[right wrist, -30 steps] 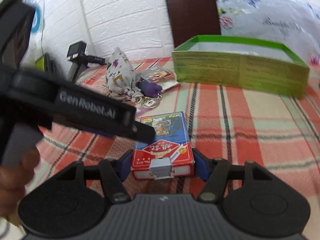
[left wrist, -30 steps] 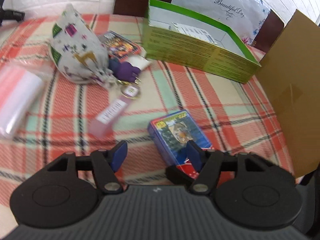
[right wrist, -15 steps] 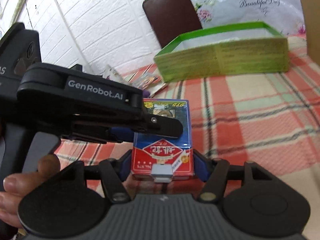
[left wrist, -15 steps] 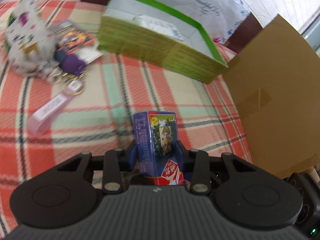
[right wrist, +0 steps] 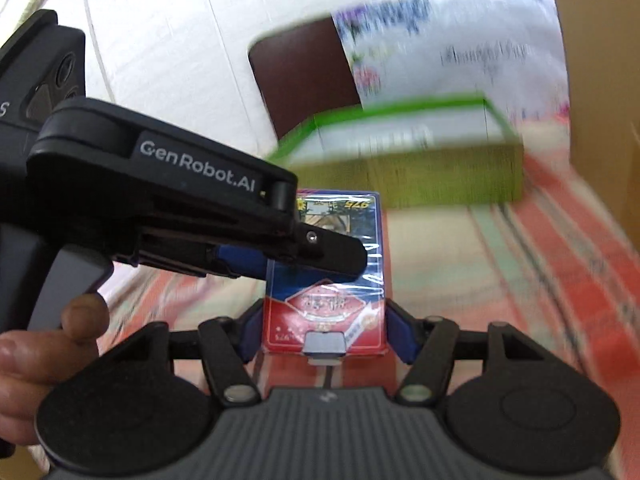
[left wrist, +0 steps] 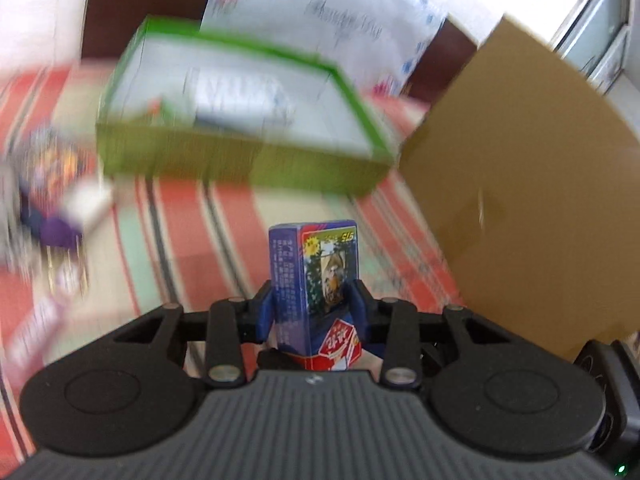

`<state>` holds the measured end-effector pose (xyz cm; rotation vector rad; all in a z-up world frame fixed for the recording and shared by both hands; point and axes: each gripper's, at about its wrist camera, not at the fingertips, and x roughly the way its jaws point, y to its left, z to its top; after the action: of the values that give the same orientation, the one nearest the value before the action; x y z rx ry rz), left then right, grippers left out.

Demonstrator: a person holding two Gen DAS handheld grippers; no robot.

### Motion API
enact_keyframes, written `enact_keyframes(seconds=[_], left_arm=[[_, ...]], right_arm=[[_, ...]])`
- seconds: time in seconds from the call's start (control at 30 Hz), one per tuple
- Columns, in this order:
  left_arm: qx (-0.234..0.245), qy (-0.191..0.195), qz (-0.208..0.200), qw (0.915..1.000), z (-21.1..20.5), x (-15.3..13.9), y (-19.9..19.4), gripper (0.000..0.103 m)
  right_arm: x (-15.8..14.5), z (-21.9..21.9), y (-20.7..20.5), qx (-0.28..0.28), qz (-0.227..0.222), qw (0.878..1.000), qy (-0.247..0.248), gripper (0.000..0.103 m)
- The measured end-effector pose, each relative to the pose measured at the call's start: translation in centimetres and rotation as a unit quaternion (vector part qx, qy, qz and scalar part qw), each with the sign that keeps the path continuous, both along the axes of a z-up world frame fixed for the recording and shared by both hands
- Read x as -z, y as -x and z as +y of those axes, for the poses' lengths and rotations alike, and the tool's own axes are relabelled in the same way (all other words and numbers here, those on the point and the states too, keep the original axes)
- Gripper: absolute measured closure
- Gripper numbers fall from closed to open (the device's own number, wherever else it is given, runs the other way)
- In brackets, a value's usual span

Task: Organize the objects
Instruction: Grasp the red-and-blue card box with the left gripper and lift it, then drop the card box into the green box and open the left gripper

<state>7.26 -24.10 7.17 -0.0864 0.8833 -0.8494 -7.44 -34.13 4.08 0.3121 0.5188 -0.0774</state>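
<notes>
Fingers [left wrist: 267,312] around upright card box [left wrist: 316,280]

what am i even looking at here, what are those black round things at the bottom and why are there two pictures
No robot here: a person holds a two-finger gripper tool in each hand, each with a fisheye camera looking along its fingers. The black shapes are each tool's own body. One picture comes from the left gripper, the other from the right gripper. Both are shut on the same blue and red card box, lifted off a checked cloth. The right view also shows the left tool and the person's hand. Ahead sit an open green box and a brown cardboard sheet. The blurred bits at far left are too smeared to name.
</notes>
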Motion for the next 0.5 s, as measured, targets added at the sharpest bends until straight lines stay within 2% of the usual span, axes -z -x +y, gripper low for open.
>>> enact_keyframes(seconds=[0.2,0.27,0.33,0.37,0.4,0.5], left_arm=[[-0.023,0.026,-0.092,0.9951,-1.9,-4.7,-4.6,0.061],[-0.041,0.009,-0.105,0.9935,-2.9,-5.0,-6.6,0.057],[-0.082,-0.025,-0.11,0.9902,-3.5,-4.8,-8.1,0.057],[-0.094,-0.031,-0.107,0.9893,-3.3,-4.6,-8.4,0.057],[-0.099,-0.03,-0.103,0.9893,-2.8,-4.5,-8.4,0.057],[-0.109,-0.046,-0.116,0.9862,-1.6,-3.8,-7.5,0.057]], right_arm=[[-3.9,-1.8,-6.4,0.001,-0.07,0.996,0.062,0.043],[-4.6,-2.1,-9.6,0.011,-0.079,0.993,0.088,0.041],[-4.6,-2.2,-12.8,0.028,-0.077,0.988,0.13,0.034],[-4.4,-2.4,-13.8,0.046,-0.071,0.985,0.15,0.037],[-4.2,-2.8,-14.2,0.062,-0.062,0.985,0.151,0.039],[-3.6,-3.7,-12.2,0.075,-0.075,0.99,0.089,0.04]])
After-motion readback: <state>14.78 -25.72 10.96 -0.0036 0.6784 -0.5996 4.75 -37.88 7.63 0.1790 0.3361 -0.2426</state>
